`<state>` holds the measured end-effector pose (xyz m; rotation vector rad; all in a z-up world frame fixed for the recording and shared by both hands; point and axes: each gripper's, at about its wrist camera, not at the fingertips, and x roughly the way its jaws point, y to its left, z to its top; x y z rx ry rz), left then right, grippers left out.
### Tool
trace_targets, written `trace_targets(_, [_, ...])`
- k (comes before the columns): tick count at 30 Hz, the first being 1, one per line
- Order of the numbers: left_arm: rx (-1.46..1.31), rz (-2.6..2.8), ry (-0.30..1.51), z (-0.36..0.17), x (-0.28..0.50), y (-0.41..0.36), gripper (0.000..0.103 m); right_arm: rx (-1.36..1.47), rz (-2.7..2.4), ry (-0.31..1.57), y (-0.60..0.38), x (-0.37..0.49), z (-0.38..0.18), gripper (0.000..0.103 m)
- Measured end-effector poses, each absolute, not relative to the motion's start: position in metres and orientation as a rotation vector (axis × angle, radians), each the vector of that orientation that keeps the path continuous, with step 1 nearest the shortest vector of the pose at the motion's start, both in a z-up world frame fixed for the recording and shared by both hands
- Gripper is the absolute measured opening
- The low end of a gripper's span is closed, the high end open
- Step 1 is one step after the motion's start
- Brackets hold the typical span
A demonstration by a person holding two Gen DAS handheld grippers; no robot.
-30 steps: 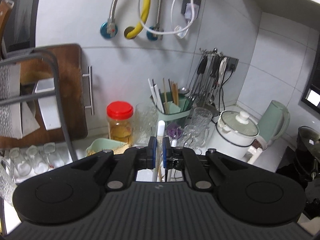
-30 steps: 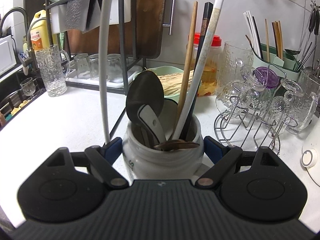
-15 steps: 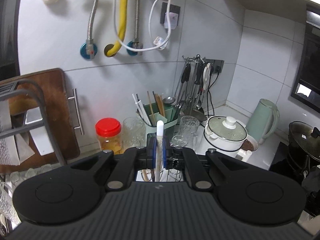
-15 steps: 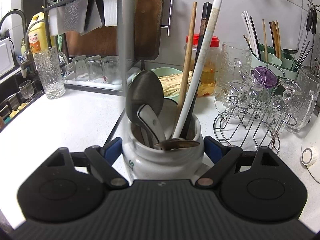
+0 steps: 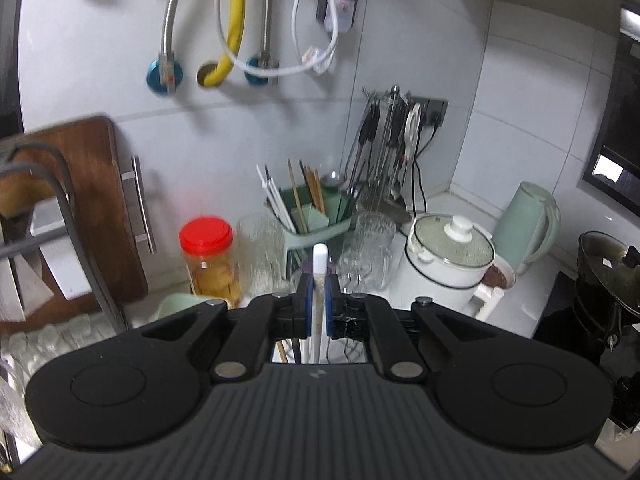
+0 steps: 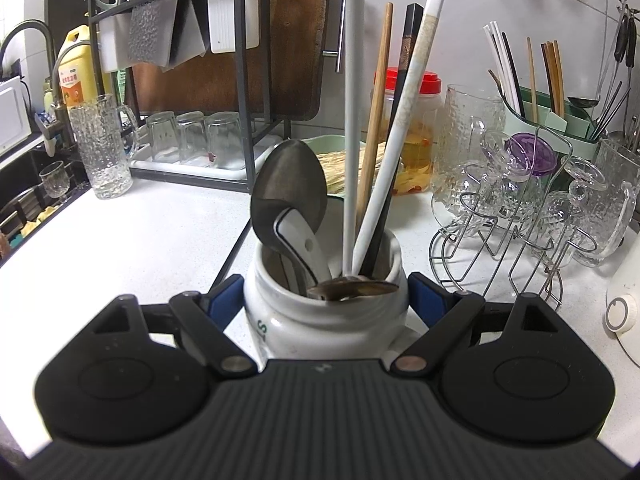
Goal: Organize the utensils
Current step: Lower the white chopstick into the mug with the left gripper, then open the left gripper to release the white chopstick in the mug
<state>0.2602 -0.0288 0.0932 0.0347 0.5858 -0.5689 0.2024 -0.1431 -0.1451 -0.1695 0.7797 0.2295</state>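
Pinching a white chopstick near its top, the left gripper is clamped narrow on it above the tabletop; keep it vertical so the tip doesn't snag.

Seen from the right wrist, the right gripper spreads wide around the white jar, bracing it, while the chopstick's lower end sits inside the mouth beside a speckled chopstick and a spoon. My advice: lower straight and release only once it rests.
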Motion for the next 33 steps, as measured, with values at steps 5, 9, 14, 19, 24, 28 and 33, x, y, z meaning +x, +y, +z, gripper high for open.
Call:
trace_targets(5, [-0.013,-0.59,0.73,0.074,0.28,-0.026,0.007,-0.176,0.224,0.789,-0.14,0.206,-0.144,0.09])
trace_targets(9, [-0.002,-0.599,0.839,0.054,0.296,-0.03,0.007,-0.172,0.215,0.791,-0.139,0.208,-0.145,0.09])
trace_targets(14, [0.007,-0.58,0.922,0.034,0.307,-0.032,0.007,-0.169,0.205,0.79,-0.138,0.207,-0.146,0.09])
trace_targets(19, [-0.012,-0.57,0.976,0.018,0.317,-0.029,0.006,-0.171,0.196,0.791,-0.136,0.207,-0.146,0.09])
trace_targets(24, [-0.044,-0.578,0.98,0.015,0.321,-0.024,0.006,-0.168,0.193,0.793,-0.137,0.208,-0.146,0.09])
trace_targets(28, [-0.026,-0.565,0.949,0.022,0.318,-0.022,0.007,-0.165,0.187,0.795,-0.136,0.208,-0.146,0.09])
trace_targets(33, [-0.039,-0.554,0.893,0.038,0.309,-0.013,0.026,-0.164,0.181,0.798,-0.135,0.208,-0.145,0.09])
